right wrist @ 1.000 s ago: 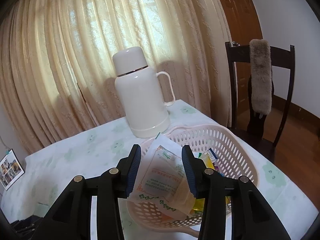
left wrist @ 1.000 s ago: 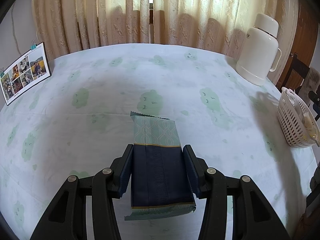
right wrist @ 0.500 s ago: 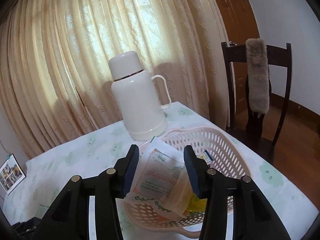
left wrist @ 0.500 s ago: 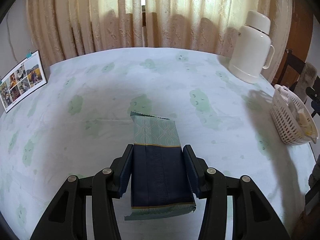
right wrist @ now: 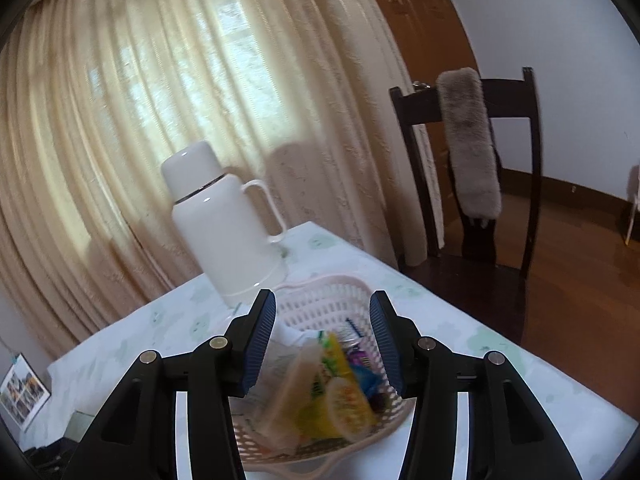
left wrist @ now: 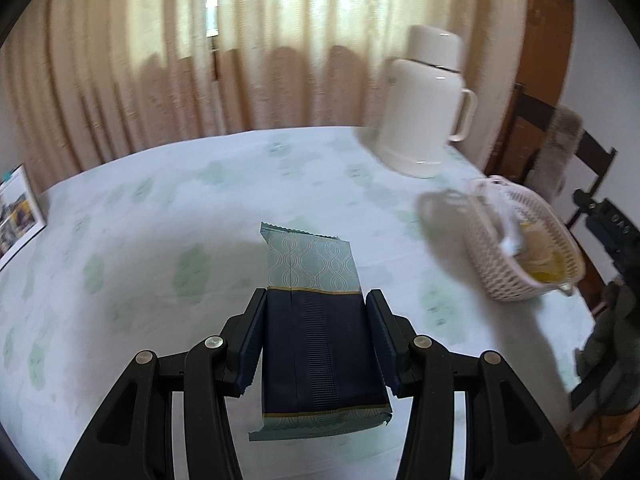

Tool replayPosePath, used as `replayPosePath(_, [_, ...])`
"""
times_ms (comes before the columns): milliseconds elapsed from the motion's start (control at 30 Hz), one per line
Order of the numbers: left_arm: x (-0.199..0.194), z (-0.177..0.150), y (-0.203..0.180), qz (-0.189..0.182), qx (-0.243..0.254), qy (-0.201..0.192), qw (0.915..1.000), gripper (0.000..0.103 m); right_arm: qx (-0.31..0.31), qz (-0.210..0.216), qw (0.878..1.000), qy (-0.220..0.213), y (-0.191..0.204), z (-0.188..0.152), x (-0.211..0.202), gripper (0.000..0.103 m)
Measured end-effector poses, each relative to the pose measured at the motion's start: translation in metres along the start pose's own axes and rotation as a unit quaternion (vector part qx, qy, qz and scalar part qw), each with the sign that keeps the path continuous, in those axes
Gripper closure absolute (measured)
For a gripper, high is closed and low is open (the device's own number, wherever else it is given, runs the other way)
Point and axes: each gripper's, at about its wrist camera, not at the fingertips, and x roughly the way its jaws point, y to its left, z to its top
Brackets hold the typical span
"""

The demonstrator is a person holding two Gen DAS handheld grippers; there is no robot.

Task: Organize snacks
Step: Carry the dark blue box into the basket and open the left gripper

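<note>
Above the basket [right wrist: 320, 312], the right gripper [right wrist: 322, 340] hangs with its jaws spread wide and nothing between them; snack packs and jelly cups [right wrist: 344, 404] lie loose inside, blurred. Left of the basket, over the surface [left wrist: 160, 240], the left gripper [left wrist: 315, 344] clamps a dark blue and pale green snack packet [left wrist: 316, 320] by its long sides, lifted off the cloth as far as I can tell. Basket sits in front of the white flask [left wrist: 424, 104]. My read: carry step. Swing the packet right, come in over the near rim rather than across the flask side, lower flat onto the pile, then release. Move the right gripper clear first.
</note>
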Motion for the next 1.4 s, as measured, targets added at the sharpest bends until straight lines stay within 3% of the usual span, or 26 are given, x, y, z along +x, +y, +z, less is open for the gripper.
replayPosePath(433, [0.012,0.041,-0.070,-0.095,0.045,-0.015,0.9943,0.058,0.028,-0.002,1.000,-0.006,-0.021,0.003,-0.006,0.046])
replayPosePath(1067, [0.045,0.067,-0.152,-0.164,0.102,-0.018,0.9811,0.058,0.053,0.003,0.999,-0.012,-0.027,0.005,-0.010,0.046])
replayPosePath(1233, [0.062,0.067,-0.163,-0.173,0.102,-0.004,0.9796,0.058,0.063,0.003,0.998,-0.015,-0.032,0.006,-0.010,0.046])
replayPosePath(1400, [0.074,0.066,-0.164,-0.211,0.085,0.013,0.9738,0.054,0.077,0.001,0.997,-0.014,-0.037,0.006,-0.010,0.046])
